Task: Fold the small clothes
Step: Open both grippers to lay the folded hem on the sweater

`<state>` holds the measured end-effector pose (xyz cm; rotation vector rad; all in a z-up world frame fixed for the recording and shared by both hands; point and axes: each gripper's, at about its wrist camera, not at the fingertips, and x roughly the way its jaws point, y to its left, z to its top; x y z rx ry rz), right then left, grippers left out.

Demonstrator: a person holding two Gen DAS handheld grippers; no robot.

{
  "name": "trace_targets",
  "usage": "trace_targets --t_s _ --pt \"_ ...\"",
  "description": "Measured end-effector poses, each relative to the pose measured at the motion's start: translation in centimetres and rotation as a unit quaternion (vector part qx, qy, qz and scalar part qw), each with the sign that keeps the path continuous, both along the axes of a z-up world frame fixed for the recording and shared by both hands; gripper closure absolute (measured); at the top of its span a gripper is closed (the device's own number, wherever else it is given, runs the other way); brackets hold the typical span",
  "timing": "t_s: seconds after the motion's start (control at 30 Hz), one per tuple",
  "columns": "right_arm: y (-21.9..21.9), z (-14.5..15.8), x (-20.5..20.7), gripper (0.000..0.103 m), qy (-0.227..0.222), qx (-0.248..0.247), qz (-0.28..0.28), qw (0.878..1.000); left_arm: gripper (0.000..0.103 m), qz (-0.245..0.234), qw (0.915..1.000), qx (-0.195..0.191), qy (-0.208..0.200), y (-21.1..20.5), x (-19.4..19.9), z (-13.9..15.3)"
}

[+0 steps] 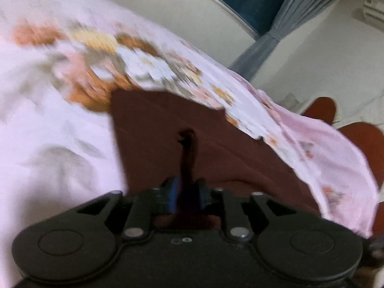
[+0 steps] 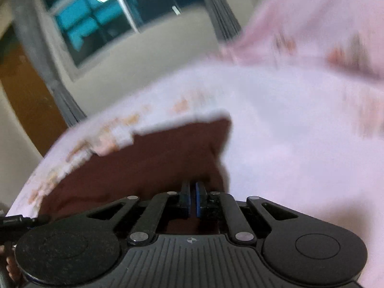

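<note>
Between your left gripper's [image 1: 186,189] fingers runs a dark strip of the maroon garment [image 1: 182,129]; the jaws stand narrowly apart, and the blur hides whether the pads still press it, so I cannot tell if you hold it. Your right gripper [image 2: 192,199] is closed, its blue pads [image 2: 198,200] nearly meeting at the same garment's near edge; whether cloth sits pinched between them is hidden. The garment lies spread on the pink floral bedsheet [image 1: 60,144], its far edge straight and one far corner squared, which suggests a fold taking shape, with both tongs at the near side, probably to lay that edge down flat.

Beyond the garment the sheet's flower print [image 1: 124,64] runs to the bed's far edge. Rust-red rounded shapes [image 1: 321,106] sit past that edge; what they are I cannot tell. Further off stand a pale wall, grey curtains [image 2: 60,88] and a dark window [image 2: 91,26]. Nothing lies on the sheet to block the next fold.
</note>
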<state>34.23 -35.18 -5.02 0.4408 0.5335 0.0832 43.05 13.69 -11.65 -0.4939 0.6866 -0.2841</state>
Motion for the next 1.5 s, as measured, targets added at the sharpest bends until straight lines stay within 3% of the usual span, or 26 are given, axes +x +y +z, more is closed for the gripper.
trace_targets --t_s 0.03,0.1,0.17,0.2,0.27,0.33,0.37,0.43,0.53,0.6,0.67,0.77,0.9,1.0,1.1,1.13,1.17,1.23,1.27,1.5 --pt "0.2 1.0 0.0 0.098 -0.013 -0.023 -0.005 1.000 0.082 0.018 0.9993 0.028 -0.020 0.3 -0.8 0.8" --pt "0.7 2.0 1.2 0.094 -0.024 -0.079 -0.015 0.996 0.076 0.037 0.9974 0.048 -0.039 0.1 -1.4 1.8" --pt "1.3 1.9 3.1 0.080 -0.011 -0.105 -0.008 0.994 0.072 0.020 0.9957 0.075 -0.050 -1.7 -0.8 2.6" --pt "1.7 1.6 3.9 0.079 -0.002 -0.118 0.001 0.993 0.070 0.003 0.9942 0.089 -0.060 -3.0 -0.5 2.8" --pt "2.4 0.2 5.0 0.079 0.012 -0.145 0.021 0.989 0.054 -0.022 0.9921 0.105 -0.065 -5.0 0.3 2.4" --pt "2.9 -2.9 6.2 0.074 0.070 -0.194 0.046 0.977 0.052 -0.049 0.9873 0.148 -0.029 -6.9 1.5 0.3" --pt "2.2 -3.7 6.1 0.071 0.069 -0.181 0.047 0.980 0.052 -0.057 0.9827 0.176 -0.013 -7.3 1.7 -0.8" --pt "1.5 -2.8 5.7 0.070 0.067 -0.170 0.040 0.982 0.059 -0.046 0.9832 0.175 -0.025 -7.0 0.9 0.2" --pt "1.9 0.2 3.8 0.070 -0.020 -0.166 0.038 0.985 0.059 -0.023 0.9828 0.158 -0.092 -7.2 -0.8 2.7" --pt "3.0 1.0 4.4 0.070 -0.031 -0.137 0.074 0.987 0.056 -0.039 0.9807 0.161 -0.105 -8.8 -0.5 3.5" --pt "5.0 0.8 5.5 0.070 -0.026 -0.141 0.118 0.983 0.056 -0.058 0.9775 0.185 -0.083 -10.6 0.4 3.0" --pt "6.5 0.3 6.8 0.070 -0.020 -0.150 0.131 0.980 0.054 -0.044 0.9721 0.219 -0.072 -10.6 1.2 2.2" --pt "7.8 -2.9 11.0 0.070 0.060 -0.171 0.133 0.975 0.052 -0.069 0.9682 0.239 -0.024 -10.0 4.7 -0.4" --pt "7.9 -1.7 11.0 0.070 0.047 -0.161 0.121 0.978 0.055 -0.056 0.9657 0.250 -0.045 -10.4 3.9 1.4" --pt "8.2 -0.7 10.8 0.069 0.017 -0.157 0.115 0.981 0.042 -0.040 0.9558 0.278 -0.085 -11.3 3.1 2.8" --pt "8.4 -0.6 11.0 0.064 0.009 -0.161 0.111 0.981 0.035 -0.038 0.9553 0.280 -0.087 -11.5 3.4 2.9" --pt "8.6 -0.6 11.6 0.054 0.013 -0.164 0.107 0.981 0.034 -0.037 0.9549 0.282 -0.084 -11.7 3.8 2.7" --pt "8.9 -1.7 13.7 0.046 0.046 -0.170 0.095 0.980 0.033 -0.045 0.9509 0.300 -0.063 -12.4 5.1 1.9" --pt "9.1 -2.4 14.6 0.045 0.065 -0.176 0.098 0.977 0.033 -0.054 0.9466 0.316 -0.038 -12.8 5.9 1.0" --pt "8.2 -2.1 13.1 0.044 0.050 -0.172 0.094 0.979 0.033 -0.054 0.9372 0.341 -0.052 -12.9 5.0 1.0"
